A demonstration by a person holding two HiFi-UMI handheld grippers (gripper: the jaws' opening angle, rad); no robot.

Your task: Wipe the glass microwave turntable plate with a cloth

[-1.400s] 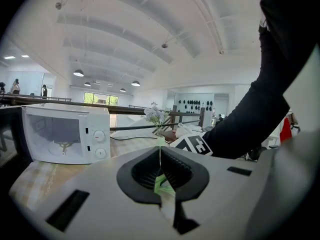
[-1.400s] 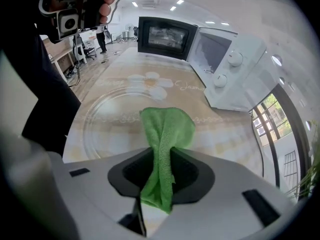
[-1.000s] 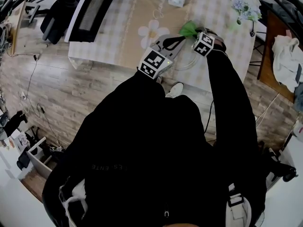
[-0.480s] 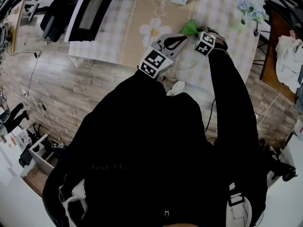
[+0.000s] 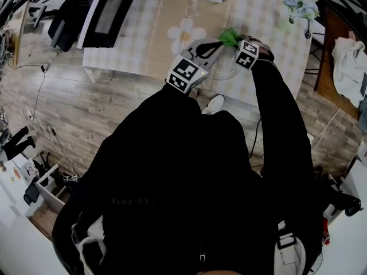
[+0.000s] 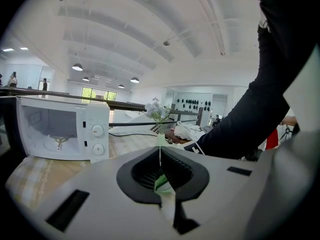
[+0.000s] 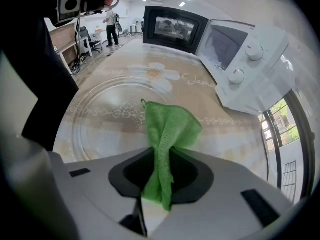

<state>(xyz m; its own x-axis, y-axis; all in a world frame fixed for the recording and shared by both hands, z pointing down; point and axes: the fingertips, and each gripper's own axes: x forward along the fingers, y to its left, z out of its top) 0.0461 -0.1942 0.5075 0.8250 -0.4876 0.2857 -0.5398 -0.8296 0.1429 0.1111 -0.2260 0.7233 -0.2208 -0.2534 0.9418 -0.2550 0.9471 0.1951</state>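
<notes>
The clear glass turntable plate [image 7: 107,109] is held off the checked tablecloth, and its rim [image 5: 225,73] shows faintly in the head view. My left gripper [image 6: 160,151] is shut on the plate's edge, which runs as a thin line between the jaws. My right gripper [image 7: 157,159] is shut on a green cloth [image 7: 170,126]. The cloth's free end lies against the plate's face. From above, the cloth [image 5: 229,36] sits just past the right gripper [image 5: 239,43], with the left gripper [image 5: 205,49] close beside it. The cloth also shows green through the glass [image 6: 161,180].
A white microwave [image 6: 62,134] stands on the table with its dark door [image 7: 175,26] open, seen at upper left from above [image 5: 109,13]. A vase of pale flowers [image 5: 299,4] is at the far right corner. A chair with white fabric [image 5: 344,59] stands beyond the table's right edge.
Both grippers keep their holds. The right gripper and the cloth shift only slightly against the plate.
</notes>
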